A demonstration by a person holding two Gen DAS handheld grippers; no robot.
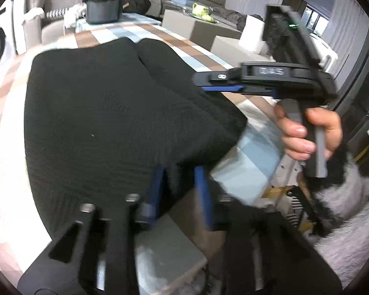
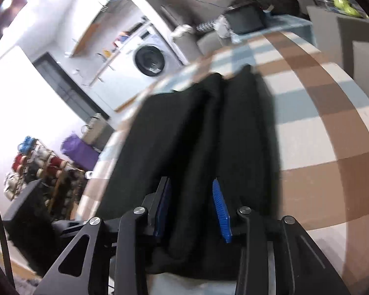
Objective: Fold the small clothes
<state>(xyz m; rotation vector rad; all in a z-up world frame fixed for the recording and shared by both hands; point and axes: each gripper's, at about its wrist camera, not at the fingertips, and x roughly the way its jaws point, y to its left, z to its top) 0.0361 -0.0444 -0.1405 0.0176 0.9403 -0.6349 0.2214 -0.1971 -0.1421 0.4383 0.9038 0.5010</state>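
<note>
Two grippers: both at near hem of black garment, side by side.
Garment pos: flat on checked tablecloth, folded lengthwise, centre crease visible.
Long axis: runs away from both jaws toward far table end w/ black pot.
Left gripper: blue pads apart, hem cloth bunched between, not pinched tight.
Right gripper: jaws apart, straddling centre fold at near edge; seen side-on from left cam, held by right hand.
Nearer: prob. equal, both on the hem.
Next (est.): close both, carry near hem fwd along axis onto far end.
Risk: motion blur, depth of bite unclear.
</note>
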